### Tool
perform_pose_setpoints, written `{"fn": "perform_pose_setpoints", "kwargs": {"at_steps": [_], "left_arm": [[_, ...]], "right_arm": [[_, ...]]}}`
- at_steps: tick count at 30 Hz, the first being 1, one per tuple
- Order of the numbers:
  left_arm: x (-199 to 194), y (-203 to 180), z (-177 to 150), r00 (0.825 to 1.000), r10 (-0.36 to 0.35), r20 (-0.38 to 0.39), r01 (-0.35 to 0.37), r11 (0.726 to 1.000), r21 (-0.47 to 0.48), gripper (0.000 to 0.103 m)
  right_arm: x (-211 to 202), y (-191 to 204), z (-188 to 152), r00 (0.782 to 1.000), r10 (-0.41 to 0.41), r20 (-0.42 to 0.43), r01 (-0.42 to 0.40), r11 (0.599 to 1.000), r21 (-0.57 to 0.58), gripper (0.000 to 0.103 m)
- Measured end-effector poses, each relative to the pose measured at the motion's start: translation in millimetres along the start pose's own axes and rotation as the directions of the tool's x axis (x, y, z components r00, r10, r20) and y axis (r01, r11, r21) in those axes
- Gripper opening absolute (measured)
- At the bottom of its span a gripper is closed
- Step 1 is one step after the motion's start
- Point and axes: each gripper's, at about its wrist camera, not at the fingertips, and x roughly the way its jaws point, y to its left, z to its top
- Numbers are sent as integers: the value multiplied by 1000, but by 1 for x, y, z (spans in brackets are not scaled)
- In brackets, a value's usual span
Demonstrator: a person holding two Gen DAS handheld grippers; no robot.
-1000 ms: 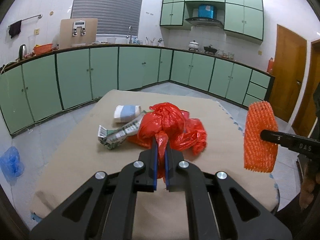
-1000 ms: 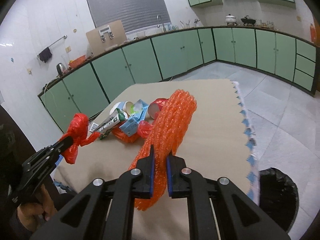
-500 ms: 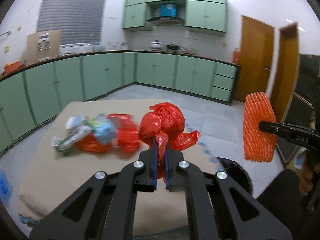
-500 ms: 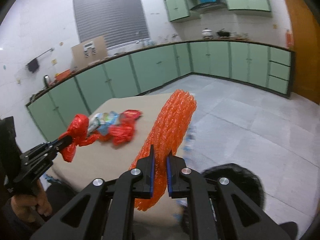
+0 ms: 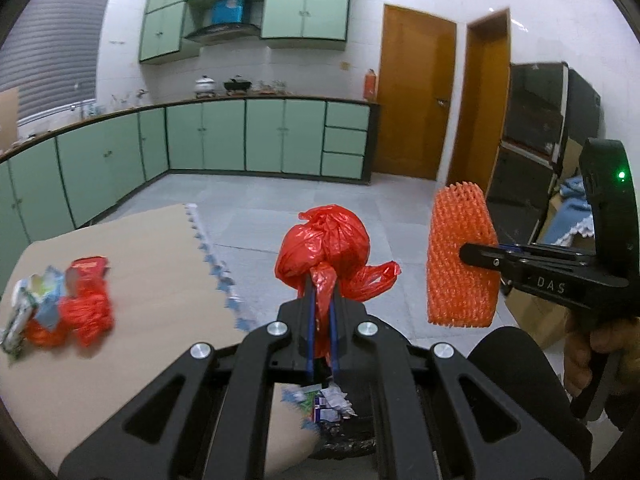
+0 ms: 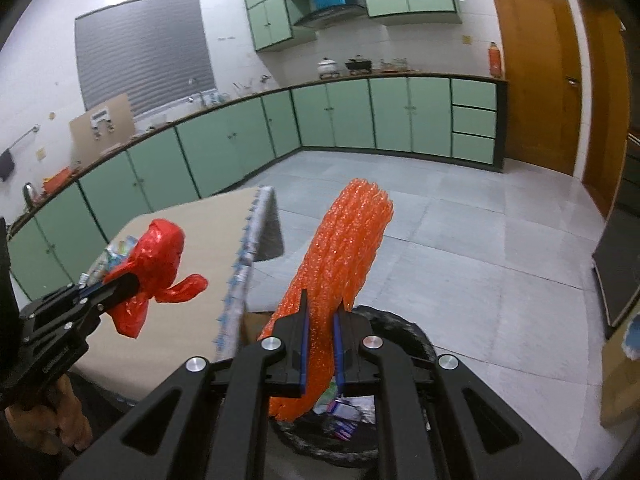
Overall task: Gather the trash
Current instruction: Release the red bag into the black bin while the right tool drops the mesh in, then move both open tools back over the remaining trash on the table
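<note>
My left gripper is shut on a crumpled red plastic bag and holds it in the air past the table's right edge; the bag also shows in the right wrist view. My right gripper is shut on an orange foam net sleeve, which also shows in the left wrist view. A black-lined trash bin with wrappers inside sits on the floor right below both grippers; its contents show in the left wrist view.
A beige table with a toothed mat edge lies to the left. A pile of wrappers and red packaging lies on its left part. Green cabinets line the walls. Brown doors and a dark cabinet stand to the right.
Both grippers have swung to the right, away from the table, carrying the red bag and the orange net. The trash bin has come into view below them.
</note>
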Motion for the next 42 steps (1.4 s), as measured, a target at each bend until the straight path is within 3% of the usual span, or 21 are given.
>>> {"fn": "perform_pose_setpoints", "kwargs": {"at_steps": [15, 17, 19, 21, 23, 25, 28, 38, 42], "left_arm": [[106, -7, -23, 986, -30, -166, 33, 999, 17, 5], [113, -11, -21, 984, -34, -176, 39, 999, 24, 10], [118, -11, -23, 985, -18, -172, 26, 999, 40, 25], [125, -10, -25, 984, -14, -175, 21, 999, 38, 33], [129, -8, -27, 983, -7, -182, 13, 999, 31, 32], [129, -5, -27, 984, 2, -177, 2, 1000, 24, 36], [122, -2, -27, 986, 13, -167, -11, 1000, 12, 38], [72, 17, -20, 993, 62, -98, -64, 998, -15, 52], [38, 36, -18, 991, 117, -66, -120, 992, -45, 60]], "right_arm": [[70, -51, -9, 993, -41, -114, 47, 997, 54, 13], [78, -54, -9, 991, -52, -123, 59, 997, 53, 23], [85, -57, -10, 989, -56, -141, 64, 996, 57, 25], [86, -58, -12, 988, -61, -145, 70, 996, 62, 25], [84, -60, -12, 988, -63, -142, 73, 995, 66, 26], [82, -62, -13, 988, -66, -140, 76, 995, 70, 27], [81, -60, -13, 988, -61, -139, 71, 995, 68, 38], [63, -47, -4, 994, -40, -100, 45, 998, 51, 39], [50, -26, 3, 998, -8, -65, 9, 1000, 26, 39]]}}
